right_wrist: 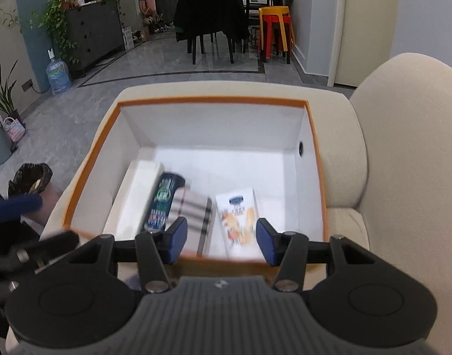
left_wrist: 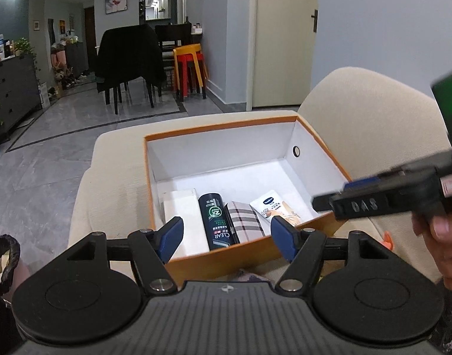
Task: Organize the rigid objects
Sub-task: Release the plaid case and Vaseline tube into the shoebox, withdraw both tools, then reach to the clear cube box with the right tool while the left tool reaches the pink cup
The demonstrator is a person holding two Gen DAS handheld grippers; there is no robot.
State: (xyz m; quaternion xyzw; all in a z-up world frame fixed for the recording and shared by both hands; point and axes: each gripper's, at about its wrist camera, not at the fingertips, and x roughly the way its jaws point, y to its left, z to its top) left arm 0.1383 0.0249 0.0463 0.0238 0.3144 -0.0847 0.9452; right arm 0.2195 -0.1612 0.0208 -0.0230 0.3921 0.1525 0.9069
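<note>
An orange box with a white inside (left_wrist: 226,159) (right_wrist: 214,136) sits on a beige sofa seat. In it lie a white flat box (left_wrist: 184,219) (right_wrist: 137,195), a dark CLEAR bottle (left_wrist: 215,222) (right_wrist: 164,201), a plaid case (left_wrist: 246,222) (right_wrist: 193,210) and a white tube with orange print (left_wrist: 277,208) (right_wrist: 239,219). My left gripper (left_wrist: 227,238) is open and empty over the box's near wall. My right gripper (right_wrist: 221,242) is open and empty over the near wall too; it also shows in the left wrist view (left_wrist: 374,204) at the right.
The sofa backrest (right_wrist: 403,133) rises to the right of the box. A black-lined bin (right_wrist: 30,177) stands on the floor at the left. Chairs, stacked stools (right_wrist: 274,29) and a cabinet stand far back across the tiled floor.
</note>
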